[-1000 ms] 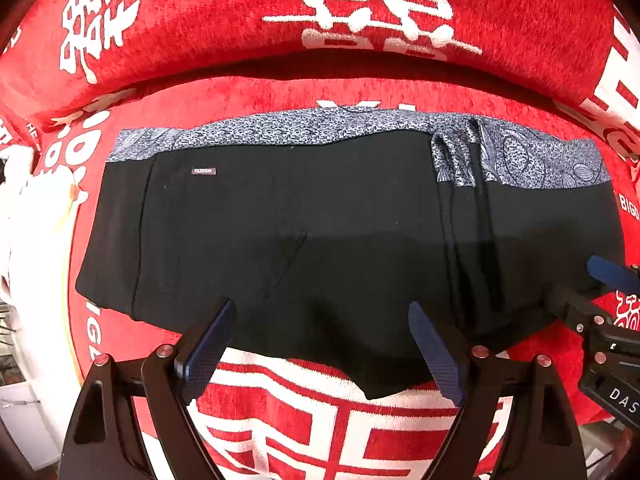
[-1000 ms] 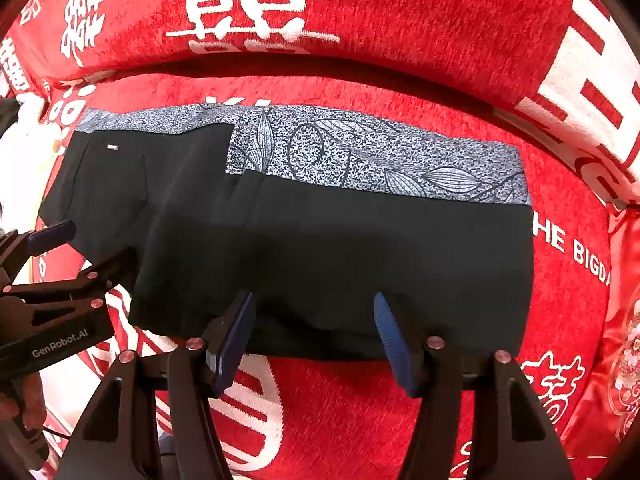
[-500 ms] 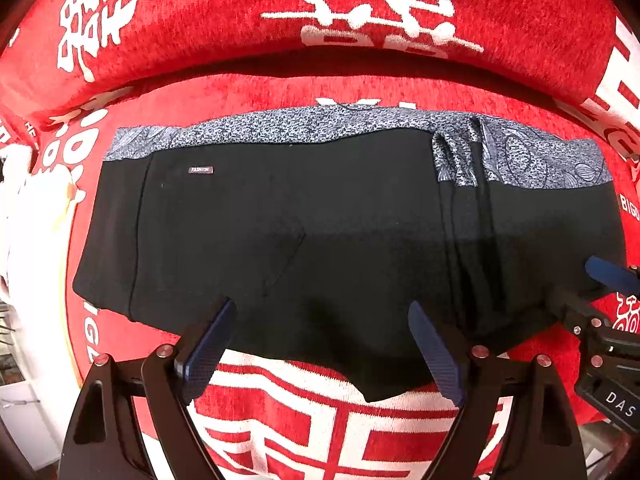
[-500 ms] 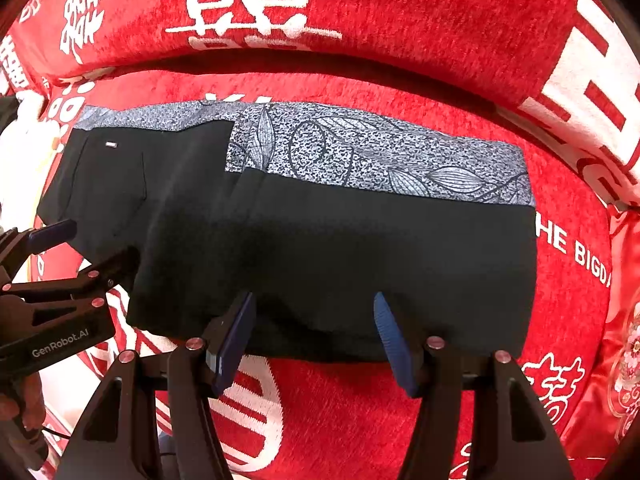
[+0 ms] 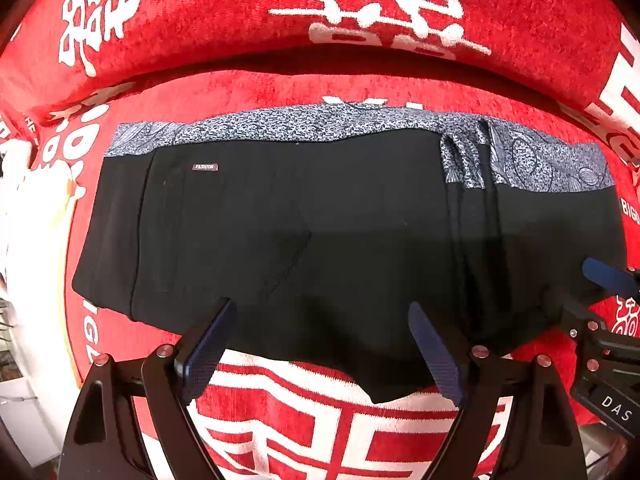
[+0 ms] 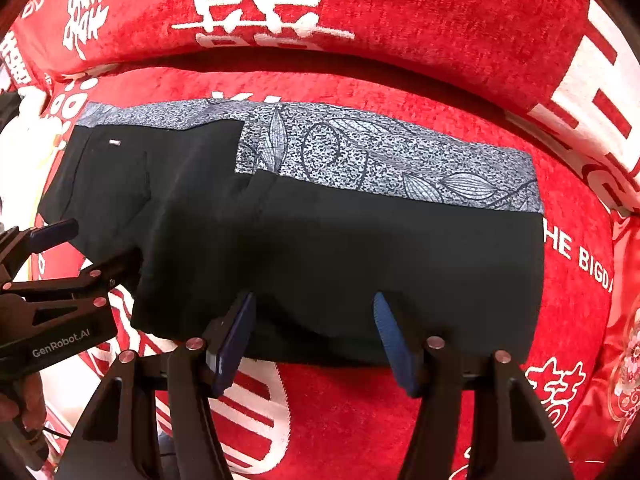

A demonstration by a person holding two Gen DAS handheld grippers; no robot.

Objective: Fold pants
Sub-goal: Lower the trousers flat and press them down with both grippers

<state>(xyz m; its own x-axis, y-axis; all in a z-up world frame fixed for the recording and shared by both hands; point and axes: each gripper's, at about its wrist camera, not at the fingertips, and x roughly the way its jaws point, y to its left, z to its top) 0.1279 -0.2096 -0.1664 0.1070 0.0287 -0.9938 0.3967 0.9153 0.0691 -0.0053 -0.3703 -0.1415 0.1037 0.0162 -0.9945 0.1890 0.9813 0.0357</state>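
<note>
Left wrist view: the left claw is spread wide, nothing between its blue pads, and it hangs right over the near hem of the pants. The pants lie flat on the red cover, stretched side to side just ahead of the pads. The pad tips overlap the black cloth's near edge, though I cannot tell whether they touch it. At the far right the right claw pokes in, its two fingers apart at the pants' right corner.

The pants are black with a grey patterned band along the far edge, a small label near the left end, and a fold seam running front to back on the right. The near hem dips into a point between the pads.

Right wrist view: the right claw is also spread, empty, its pads straddling the near hem, with black cloth just beyond them. The pants spread across the cover from left to right, and the band is broader here, showing leaf outlines. A doubled layer overlaps at the left half. The left claw enters from the left edge, fingers apart at the pants' left corner. No containers show in either view.
</note>
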